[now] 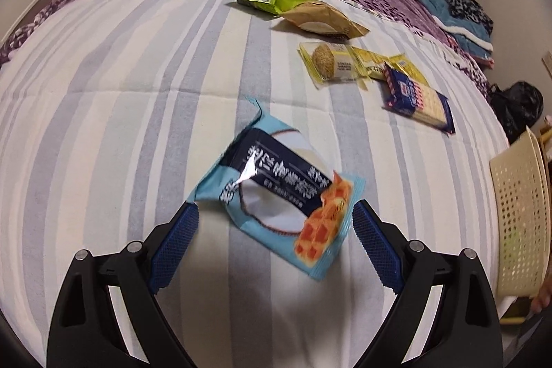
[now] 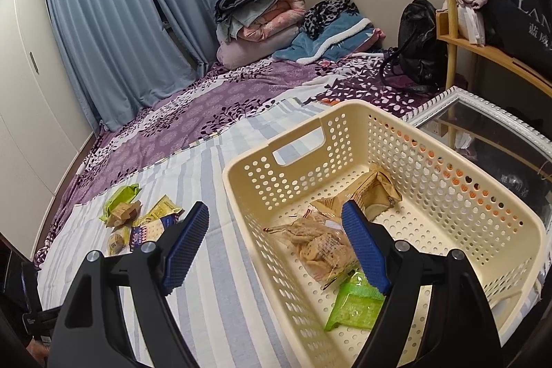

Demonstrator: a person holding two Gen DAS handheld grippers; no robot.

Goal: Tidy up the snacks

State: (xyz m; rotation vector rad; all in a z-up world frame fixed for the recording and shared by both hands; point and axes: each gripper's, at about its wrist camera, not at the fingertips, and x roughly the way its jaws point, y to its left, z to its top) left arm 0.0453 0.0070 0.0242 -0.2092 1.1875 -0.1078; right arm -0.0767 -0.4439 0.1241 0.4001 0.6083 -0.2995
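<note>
The left gripper (image 1: pixel 276 216) stood wide around the blue packet (image 1: pixel 276 195) at lower centre — slippery film could skid away. The right gripper (image 2: pixel 276 230) gaped empty over the basket (image 2: pixel 345 116).

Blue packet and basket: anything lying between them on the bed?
Left wrist view: only bare striped sheet lies between the blue packet and the basket; the cracker pack sits farther back.
</note>
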